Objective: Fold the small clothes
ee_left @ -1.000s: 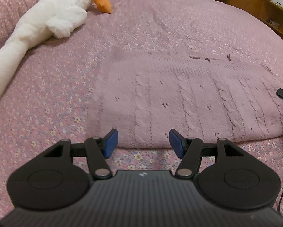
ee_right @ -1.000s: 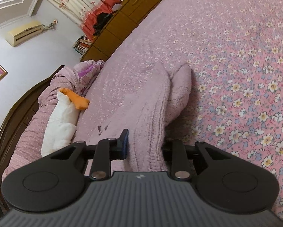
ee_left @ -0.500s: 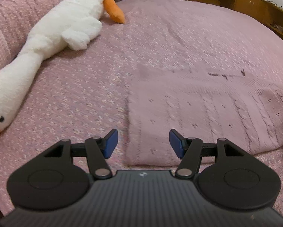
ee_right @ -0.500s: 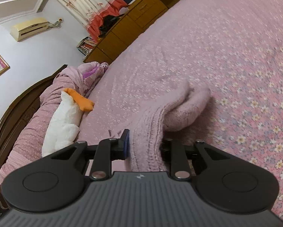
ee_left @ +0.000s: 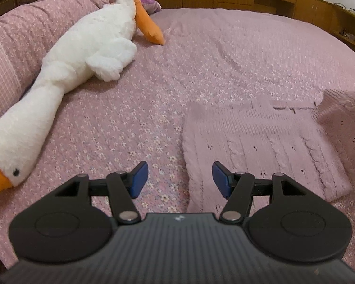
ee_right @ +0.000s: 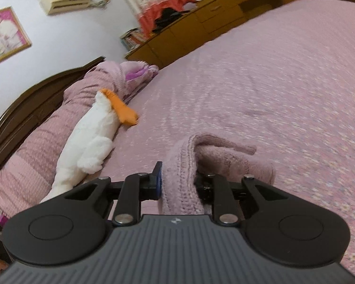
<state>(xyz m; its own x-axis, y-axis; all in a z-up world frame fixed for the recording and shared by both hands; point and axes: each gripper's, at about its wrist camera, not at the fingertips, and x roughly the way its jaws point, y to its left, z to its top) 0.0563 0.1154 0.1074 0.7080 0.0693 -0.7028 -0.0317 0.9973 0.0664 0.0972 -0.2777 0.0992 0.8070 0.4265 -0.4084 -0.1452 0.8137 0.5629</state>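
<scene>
Folding in progress: right claw (ee_right: pixel 178 182) is pinching the knitted sweater (ee_left: pixel 260 146) edge and lifting it clear of the bed (ee_left: pixel 201 59), likely to carry that side across. Left claw (ee_left: pixel 179 179) is hanging wide open, empty, over the sweater's near left corner, probably ready to pin it.

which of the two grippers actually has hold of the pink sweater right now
The right gripper: its fingers pinch a fold of the pink sweater. The left gripper hangs open, holding nothing.

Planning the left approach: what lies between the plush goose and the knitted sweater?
Left wrist view: only bare floral bedspread separates the plush goose from the knitted sweater; nothing else lies on that stretch.
</scene>
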